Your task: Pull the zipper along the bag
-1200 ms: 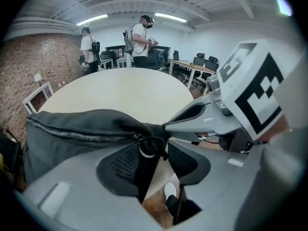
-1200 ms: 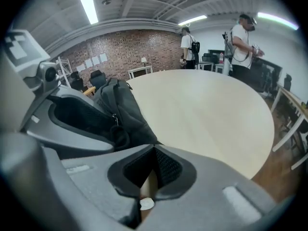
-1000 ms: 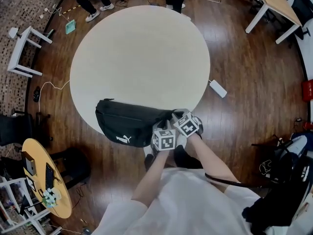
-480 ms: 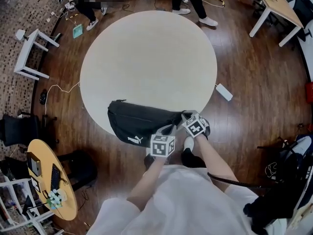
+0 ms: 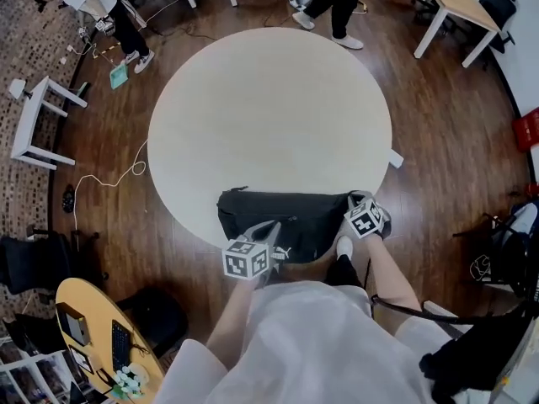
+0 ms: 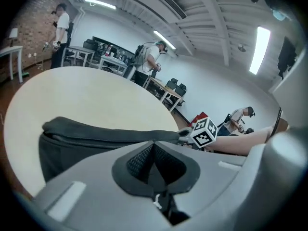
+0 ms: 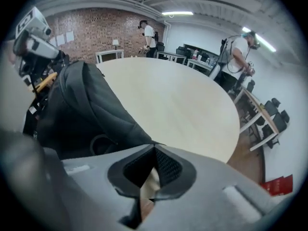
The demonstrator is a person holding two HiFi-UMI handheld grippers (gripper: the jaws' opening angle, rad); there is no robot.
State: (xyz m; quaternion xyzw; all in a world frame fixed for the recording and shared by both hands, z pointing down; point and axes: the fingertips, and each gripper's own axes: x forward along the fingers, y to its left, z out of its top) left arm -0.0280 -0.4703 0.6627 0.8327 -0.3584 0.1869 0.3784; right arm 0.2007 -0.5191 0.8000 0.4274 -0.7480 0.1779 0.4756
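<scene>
Left gripper (image 6: 154, 147): nearest, jaws pressed together, likely drawing the zipper leftward; the pull itself is not discernible.
Bag (image 5: 290, 217): black, at the counter's (image 5: 269, 108) near edge.
Right gripper (image 7: 153, 147): clamped on the bag's right end, probably anchoring it.

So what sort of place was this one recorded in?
Probably an open-plan office or lab workspace, indoors. Desks with office chairs line the edges of the room, one side is a brick wall, and other people stand about, apparently wearing recording gear.
</scene>
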